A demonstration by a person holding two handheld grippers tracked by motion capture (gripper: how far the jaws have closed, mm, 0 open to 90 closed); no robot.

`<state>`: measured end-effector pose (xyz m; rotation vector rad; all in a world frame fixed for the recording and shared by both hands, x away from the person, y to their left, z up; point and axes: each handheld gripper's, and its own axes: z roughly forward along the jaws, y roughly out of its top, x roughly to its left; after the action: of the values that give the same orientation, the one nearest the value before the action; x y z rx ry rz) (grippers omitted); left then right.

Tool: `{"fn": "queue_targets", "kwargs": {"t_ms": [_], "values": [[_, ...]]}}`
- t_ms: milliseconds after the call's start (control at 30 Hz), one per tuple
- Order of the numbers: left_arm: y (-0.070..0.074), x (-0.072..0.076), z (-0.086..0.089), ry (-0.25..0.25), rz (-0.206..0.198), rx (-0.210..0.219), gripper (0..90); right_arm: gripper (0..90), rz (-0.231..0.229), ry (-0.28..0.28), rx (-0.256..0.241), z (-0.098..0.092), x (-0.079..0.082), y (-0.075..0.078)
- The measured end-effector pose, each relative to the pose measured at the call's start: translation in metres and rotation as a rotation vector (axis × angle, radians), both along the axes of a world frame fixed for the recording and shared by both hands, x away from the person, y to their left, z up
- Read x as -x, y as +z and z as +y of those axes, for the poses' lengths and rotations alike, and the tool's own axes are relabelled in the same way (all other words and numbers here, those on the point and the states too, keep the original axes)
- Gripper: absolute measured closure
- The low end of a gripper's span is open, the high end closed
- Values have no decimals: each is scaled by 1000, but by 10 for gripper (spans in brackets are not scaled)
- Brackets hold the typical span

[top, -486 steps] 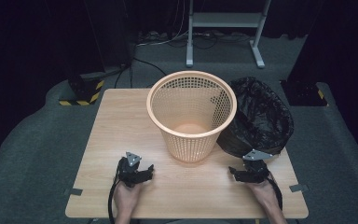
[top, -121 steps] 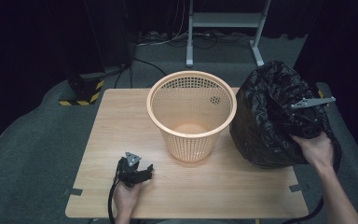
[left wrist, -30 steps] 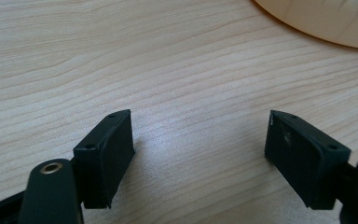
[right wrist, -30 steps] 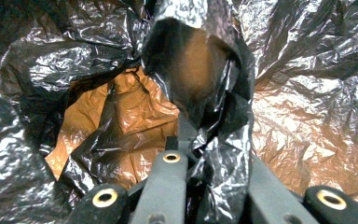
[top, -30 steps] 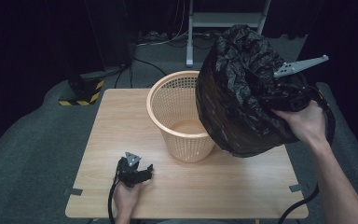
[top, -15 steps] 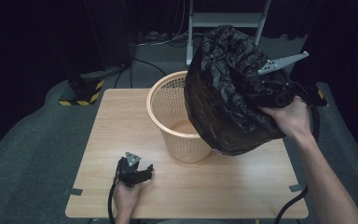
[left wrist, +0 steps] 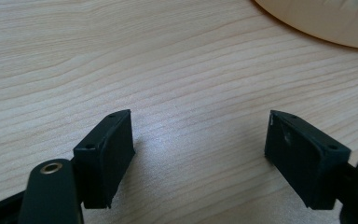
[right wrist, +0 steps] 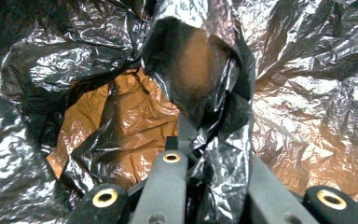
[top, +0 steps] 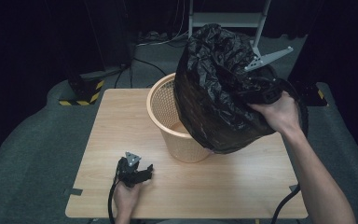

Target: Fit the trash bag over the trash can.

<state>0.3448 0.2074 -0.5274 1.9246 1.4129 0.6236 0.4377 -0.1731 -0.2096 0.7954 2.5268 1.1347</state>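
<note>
Your right gripper (top: 256,88), right of centre in the high view, is clenched on a fold of the crinkled black plastic bin bag (top: 214,88); in the right gripper view its jaws sit close together with the film (right wrist: 214,154) pinched between them. The bag hangs in the air, overlapping the right rim of the orange mesh plastic basket (top: 168,116) standing mid-frame on the light wooden table (top: 116,116). Your left gripper (top: 137,172) rests on the table at lower left, jaws spread wide and holding nothing, near the basket.
</note>
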Motion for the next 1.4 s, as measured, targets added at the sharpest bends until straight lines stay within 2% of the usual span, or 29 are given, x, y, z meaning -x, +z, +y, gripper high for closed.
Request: {"fn": "queue_targets", "kwargs": {"t_ms": [300, 767, 1400], "values": [[0, 0, 0, -1, 1, -2, 237, 886, -4, 31, 11, 20, -6, 2], [0, 0, 0, -3, -2, -4, 237, 886, 28, 53, 26, 42, -18, -4], [0, 0, 0, -5, 0, -4, 238, 886, 59, 96, 44, 77, -26, -11]]}}
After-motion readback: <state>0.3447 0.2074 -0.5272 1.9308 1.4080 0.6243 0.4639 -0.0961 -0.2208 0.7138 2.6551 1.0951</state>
